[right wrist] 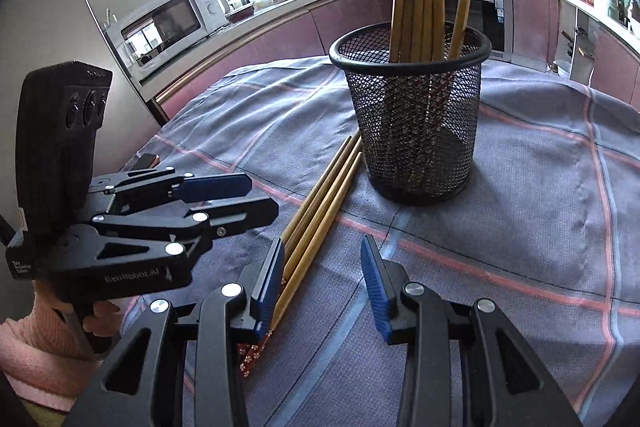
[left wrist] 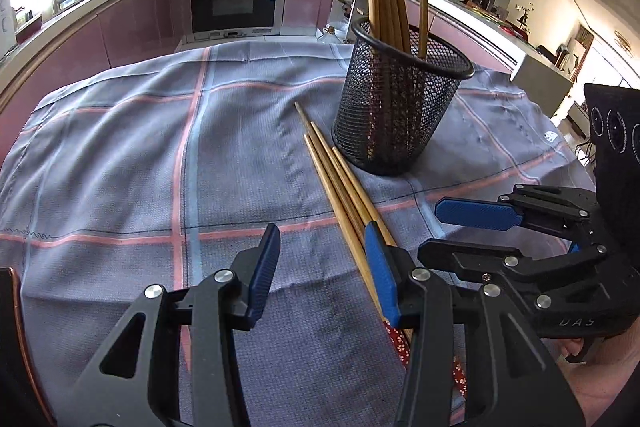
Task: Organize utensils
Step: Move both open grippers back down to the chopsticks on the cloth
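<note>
Four chopsticks [left wrist: 340, 183] are left lying beside the mesh holder [left wrist: 396, 107], probably awaiting collection. Both the left gripper [left wrist: 320, 275] and right gripper [right wrist: 324, 283] are held parted, nothing grasped

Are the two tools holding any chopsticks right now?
No. Both the left tool and right tool are open and empty; the loose chopsticks lie on the cloth.
</note>
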`<state>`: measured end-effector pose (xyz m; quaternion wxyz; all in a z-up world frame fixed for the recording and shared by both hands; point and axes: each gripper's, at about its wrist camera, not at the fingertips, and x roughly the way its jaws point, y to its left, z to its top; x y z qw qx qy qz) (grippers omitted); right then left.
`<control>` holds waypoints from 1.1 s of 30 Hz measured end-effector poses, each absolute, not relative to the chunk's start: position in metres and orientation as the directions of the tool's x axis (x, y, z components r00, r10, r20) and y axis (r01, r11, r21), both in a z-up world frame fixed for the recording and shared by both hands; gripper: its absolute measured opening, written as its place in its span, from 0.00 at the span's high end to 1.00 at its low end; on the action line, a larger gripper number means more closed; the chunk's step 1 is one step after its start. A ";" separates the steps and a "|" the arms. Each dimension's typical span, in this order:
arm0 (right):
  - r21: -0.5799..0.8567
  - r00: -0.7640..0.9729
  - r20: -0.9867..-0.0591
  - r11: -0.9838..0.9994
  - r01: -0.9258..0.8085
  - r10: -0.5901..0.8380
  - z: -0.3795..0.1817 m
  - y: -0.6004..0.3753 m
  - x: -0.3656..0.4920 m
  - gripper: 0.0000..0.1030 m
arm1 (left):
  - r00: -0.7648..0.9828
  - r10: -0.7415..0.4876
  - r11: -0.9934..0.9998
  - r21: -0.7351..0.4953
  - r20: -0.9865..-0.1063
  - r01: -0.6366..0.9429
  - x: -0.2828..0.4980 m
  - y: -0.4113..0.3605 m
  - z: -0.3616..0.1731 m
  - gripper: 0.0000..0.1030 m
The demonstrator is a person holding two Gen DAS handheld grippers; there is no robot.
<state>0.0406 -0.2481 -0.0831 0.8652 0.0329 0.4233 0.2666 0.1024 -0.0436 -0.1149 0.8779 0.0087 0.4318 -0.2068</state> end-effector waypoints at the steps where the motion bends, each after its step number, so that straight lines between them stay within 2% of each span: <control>1: 0.286 0.499 -0.715 0.856 -0.431 0.490 -0.084 -0.248 0.040 0.64 | 0.536 -0.352 0.915 -0.162 -0.767 0.370 0.104 -0.045 -0.118 0.58; 13: 0.289 0.490 -0.724 0.858 -0.424 0.486 -0.090 -0.248 0.043 0.64 | 0.512 -0.344 0.915 -0.160 -0.787 0.370 0.112 -0.052 -0.128 0.58; 20: 0.276 0.495 -0.727 0.862 -0.425 0.476 -0.091 -0.247 0.044 0.64 | 0.503 -0.330 0.918 -0.148 -0.799 0.367 0.114 -0.049 -0.127 0.72; 29: 0.251 0.501 -0.740 0.875 -0.414 0.449 -0.095 -0.236 0.056 0.64 | 0.492 -0.348 0.918 -0.183 -0.798 0.352 0.120 -0.041 -0.129 0.75; 33: 0.201 0.510 -0.755 0.886 -0.418 0.412 -0.098 -0.227 0.058 0.69 | 0.494 -0.346 0.920 -0.183 -0.798 0.348 0.121 -0.040 -0.129 0.76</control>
